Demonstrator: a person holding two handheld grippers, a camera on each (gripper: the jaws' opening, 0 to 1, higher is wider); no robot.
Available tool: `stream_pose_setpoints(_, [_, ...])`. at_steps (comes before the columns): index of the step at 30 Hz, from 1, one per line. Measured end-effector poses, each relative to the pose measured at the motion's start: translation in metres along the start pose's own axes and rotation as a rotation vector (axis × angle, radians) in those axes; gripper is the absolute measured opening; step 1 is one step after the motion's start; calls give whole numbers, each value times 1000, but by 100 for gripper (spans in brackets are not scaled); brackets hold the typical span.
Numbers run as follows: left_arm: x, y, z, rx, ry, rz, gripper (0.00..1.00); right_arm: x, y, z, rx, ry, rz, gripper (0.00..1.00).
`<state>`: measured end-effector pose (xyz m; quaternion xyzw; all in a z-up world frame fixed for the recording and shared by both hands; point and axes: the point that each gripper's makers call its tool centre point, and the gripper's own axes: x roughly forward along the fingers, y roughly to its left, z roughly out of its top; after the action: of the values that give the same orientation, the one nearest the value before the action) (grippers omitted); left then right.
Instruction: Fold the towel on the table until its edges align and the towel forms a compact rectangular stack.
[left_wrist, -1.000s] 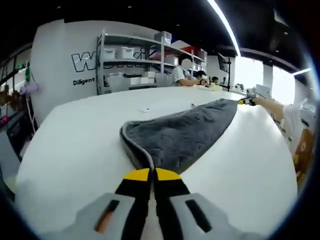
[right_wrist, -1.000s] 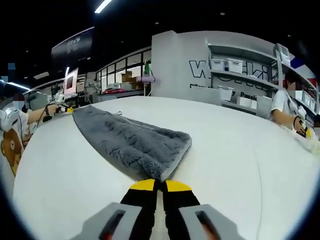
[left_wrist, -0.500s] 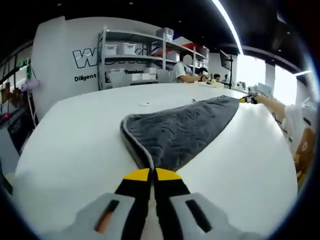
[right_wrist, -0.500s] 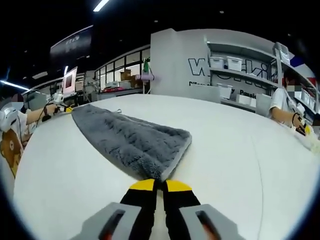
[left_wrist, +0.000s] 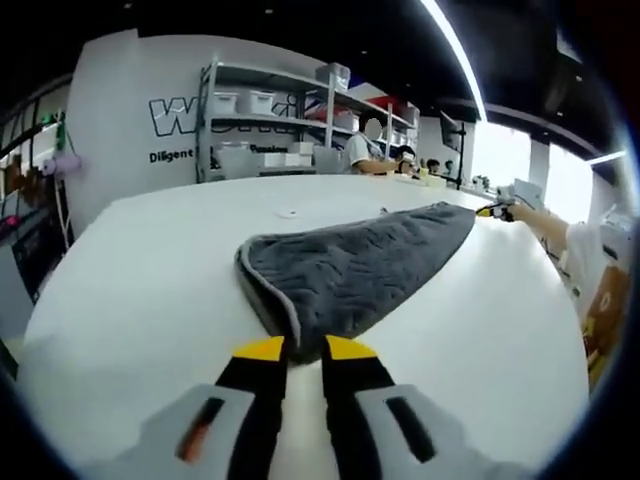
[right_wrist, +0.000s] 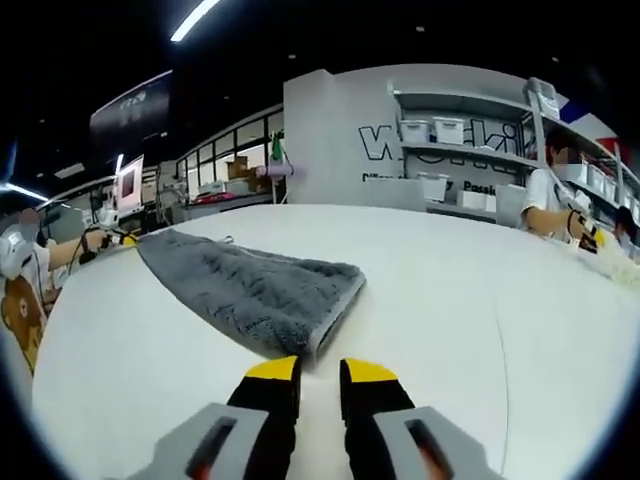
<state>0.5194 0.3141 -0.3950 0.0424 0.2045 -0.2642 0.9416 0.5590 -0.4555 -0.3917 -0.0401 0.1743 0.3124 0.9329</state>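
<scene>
A grey plush towel (left_wrist: 350, 265) lies folded on the white table (left_wrist: 150, 270), its near corner just ahead of my left gripper (left_wrist: 304, 349). That gripper's yellow-tipped jaws stand apart, with nothing between them. In the right gripper view the same towel (right_wrist: 250, 290) stretches away to the left, and my right gripper (right_wrist: 320, 370) sits just short of its near corner, jaws parted and holding nothing. At the towel's far end, the right gripper (left_wrist: 497, 209) shows in the left gripper view and the left gripper (right_wrist: 120, 238) in the right gripper view.
Grey shelving with white bins (left_wrist: 270, 120) stands behind the table beside a white wall with lettering. People sit at the far edge (left_wrist: 365, 150). A small white object (left_wrist: 290, 212) lies on the table beyond the towel. A person's sleeve (right_wrist: 20, 255) shows at the left.
Both grippers have opened and let go of the towel's corners, and both have drawn back a little. The towel now rests flat on the table.
</scene>
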Motion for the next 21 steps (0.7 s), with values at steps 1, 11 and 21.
stream_pose_setpoints(1, [-1, -1, 0, 0, 1, 10, 19, -3, 1, 4, 4, -19, 2, 18])
stream_pose_setpoints(11, [-23, -26, 24, 61, -65, 30, 28, -25, 50, 24, -54, -79, 93, 20])
stream_pose_setpoints(21, [-50, -88, 32, 103, -116, -61, 42, -39, 127, 32, -134, -84, 283, 28])
